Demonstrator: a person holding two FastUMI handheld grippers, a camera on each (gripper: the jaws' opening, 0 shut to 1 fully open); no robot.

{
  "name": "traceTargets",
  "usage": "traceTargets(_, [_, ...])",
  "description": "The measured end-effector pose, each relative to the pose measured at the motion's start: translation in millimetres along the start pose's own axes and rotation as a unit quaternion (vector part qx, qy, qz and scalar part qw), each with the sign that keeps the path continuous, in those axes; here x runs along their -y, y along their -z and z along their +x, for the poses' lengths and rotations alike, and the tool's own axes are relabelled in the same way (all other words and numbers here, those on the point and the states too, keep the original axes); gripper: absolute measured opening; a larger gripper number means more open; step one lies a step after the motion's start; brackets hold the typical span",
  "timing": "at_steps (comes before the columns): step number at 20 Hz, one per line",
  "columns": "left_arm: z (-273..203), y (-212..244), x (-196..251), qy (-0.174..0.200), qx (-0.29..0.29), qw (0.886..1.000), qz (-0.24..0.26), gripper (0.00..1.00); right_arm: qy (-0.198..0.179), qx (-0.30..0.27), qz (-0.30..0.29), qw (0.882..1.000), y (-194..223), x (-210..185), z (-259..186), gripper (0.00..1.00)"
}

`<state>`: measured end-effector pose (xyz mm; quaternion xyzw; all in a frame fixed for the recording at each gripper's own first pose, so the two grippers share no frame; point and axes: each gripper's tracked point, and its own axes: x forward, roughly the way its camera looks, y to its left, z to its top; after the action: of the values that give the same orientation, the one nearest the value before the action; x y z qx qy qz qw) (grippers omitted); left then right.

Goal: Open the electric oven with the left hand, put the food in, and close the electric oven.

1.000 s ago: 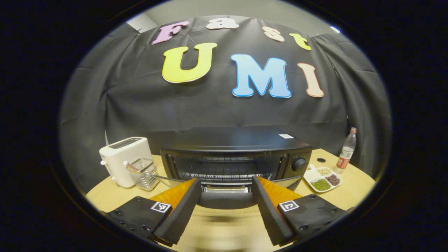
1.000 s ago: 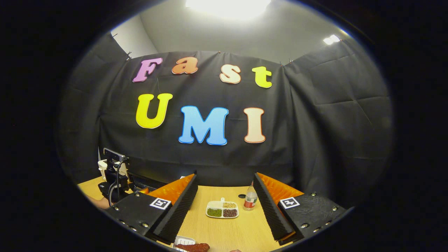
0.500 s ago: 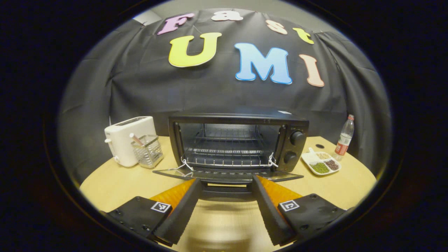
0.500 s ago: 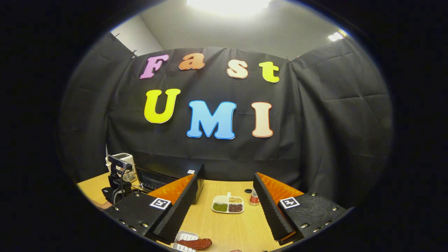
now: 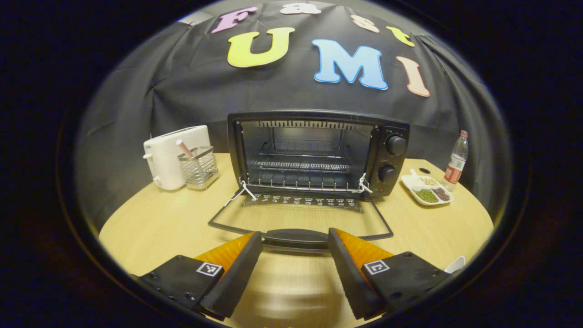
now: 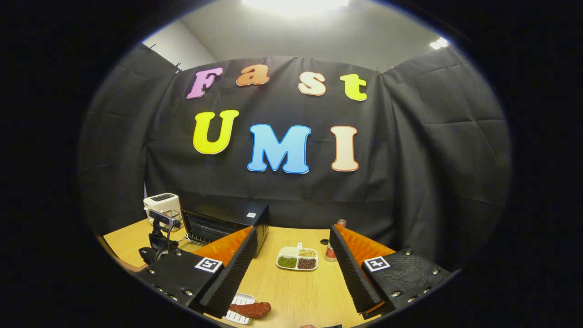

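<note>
The black electric oven [image 5: 319, 150] stands mid-table with its glass door [image 5: 296, 214] folded down flat and a wire rack [image 5: 300, 166] inside. My left gripper [image 5: 295, 234] is open right at the door handle [image 5: 278, 237], which lies between its fingertips; both fingers stand apart from it. In the right gripper view the oven [image 6: 227, 228] sits at the left. A reddish-brown piece of food [image 6: 250, 310] rests on a small white tray [image 6: 237, 315] below my open right gripper [image 6: 292, 230], which holds nothing.
A white toaster [image 5: 175, 155] and a wire holder [image 5: 198, 166] stand left of the oven. A divided dish of beans [image 5: 426, 191] and a bottle [image 5: 455, 161] are on its right. The round wooden table [image 5: 159, 223] has free room in front.
The oven door has swung from partly open down to flat, and the left gripper has dropped and drawn back with the handle. The right gripper shifted slightly, bringing more of the food into view.
</note>
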<state>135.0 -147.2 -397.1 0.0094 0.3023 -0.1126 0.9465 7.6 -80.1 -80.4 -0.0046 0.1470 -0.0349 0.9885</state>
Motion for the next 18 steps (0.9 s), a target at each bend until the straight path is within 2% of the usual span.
traceTargets(4, [-35.7,-25.3,0.3,-0.004,0.034,0.999,-0.003,0.97,-0.028,-0.017,0.023,0.999,11.9,-1.7,0.0,0.97])
traceTargets(7, [-85.7,-63.2,1.5,-0.006,0.088,0.996,-0.008,0.99,-0.064,-0.044,0.052,0.996,31.2,-7.5,3.6,0.97])
traceTargets(10, [-142.0,-96.0,-2.4,-0.016,0.134,0.991,-0.013,0.96,-0.108,-0.088,0.077,0.987,62.5,-16.3,8.4,0.98])
traceTargets(14, [-214.1,-126.4,-7.7,-0.035,0.184,0.982,-0.011,0.99,-0.154,-0.152,0.122,0.969,105.7,-22.7,10.5,0.99])
traceTargets(18, [-278.4,-145.4,-9.9,-0.052,0.216,0.975,-0.020,0.98,-0.182,-0.231,0.193,0.936,150.9,-28.1,16.5,0.98])
